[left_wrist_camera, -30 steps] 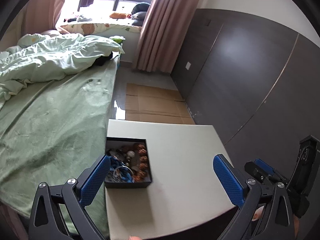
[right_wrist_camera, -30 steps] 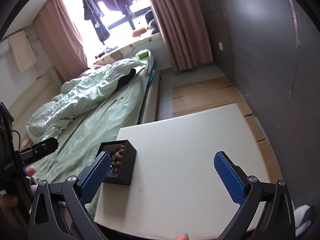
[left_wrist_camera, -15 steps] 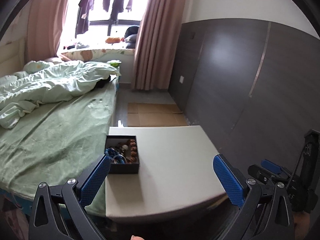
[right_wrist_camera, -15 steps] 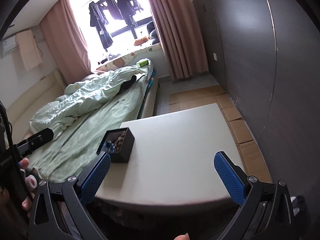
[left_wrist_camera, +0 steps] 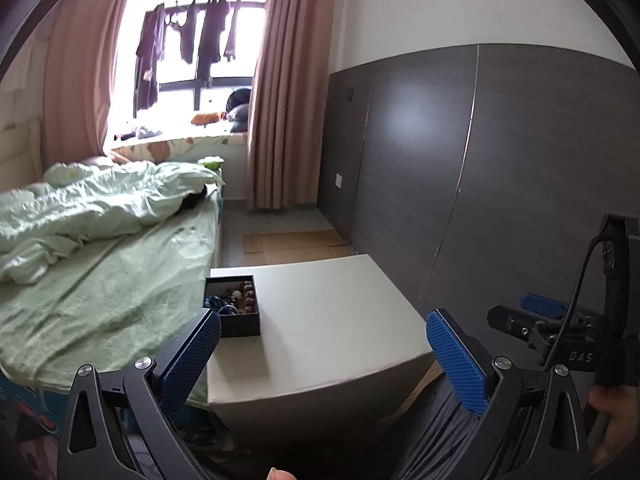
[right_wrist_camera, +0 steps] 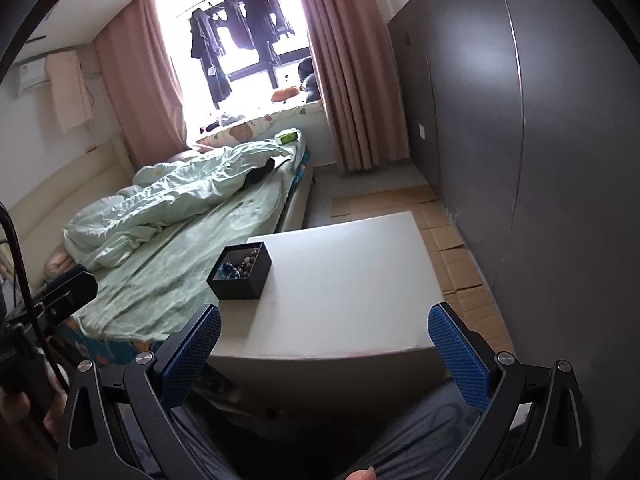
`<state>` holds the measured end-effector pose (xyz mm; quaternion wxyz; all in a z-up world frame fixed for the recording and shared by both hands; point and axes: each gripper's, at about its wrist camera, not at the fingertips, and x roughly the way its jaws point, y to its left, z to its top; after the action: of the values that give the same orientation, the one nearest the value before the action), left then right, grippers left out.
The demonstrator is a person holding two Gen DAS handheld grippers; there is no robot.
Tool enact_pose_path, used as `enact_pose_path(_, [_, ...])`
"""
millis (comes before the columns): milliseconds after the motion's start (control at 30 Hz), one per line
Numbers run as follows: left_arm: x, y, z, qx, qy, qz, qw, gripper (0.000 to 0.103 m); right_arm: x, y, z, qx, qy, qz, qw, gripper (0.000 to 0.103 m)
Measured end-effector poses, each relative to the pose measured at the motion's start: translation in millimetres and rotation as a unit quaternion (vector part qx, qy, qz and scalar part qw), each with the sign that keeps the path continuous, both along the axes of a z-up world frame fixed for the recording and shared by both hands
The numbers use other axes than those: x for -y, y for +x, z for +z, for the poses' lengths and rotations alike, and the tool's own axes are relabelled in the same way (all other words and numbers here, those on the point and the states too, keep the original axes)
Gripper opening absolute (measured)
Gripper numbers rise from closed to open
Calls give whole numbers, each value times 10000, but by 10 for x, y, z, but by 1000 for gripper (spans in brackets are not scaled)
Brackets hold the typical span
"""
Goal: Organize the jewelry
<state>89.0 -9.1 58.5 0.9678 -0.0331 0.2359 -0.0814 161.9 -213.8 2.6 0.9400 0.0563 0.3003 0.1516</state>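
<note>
table [left_wrist_camera: 328, 320] now farther from both spread grippers.

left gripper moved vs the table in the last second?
Yes. The left gripper has pulled back and up from the white square table: the open black jewelry box that sat between its jaws now looks smaller, and the table's near edge shows.
</note>
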Motion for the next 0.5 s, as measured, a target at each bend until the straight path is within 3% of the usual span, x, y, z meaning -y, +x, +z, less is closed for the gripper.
enact_pose_path(200, [41, -183, 32, -21, 148, 136, 9998, 103, 14, -301, 115, 14, -43, 1, 10000, 103])
enact_pose_path(500, [9, -285, 19, -41, 46, 185, 9998, 103, 35, -490, 111, 14, 3, 54, 10000, 103])
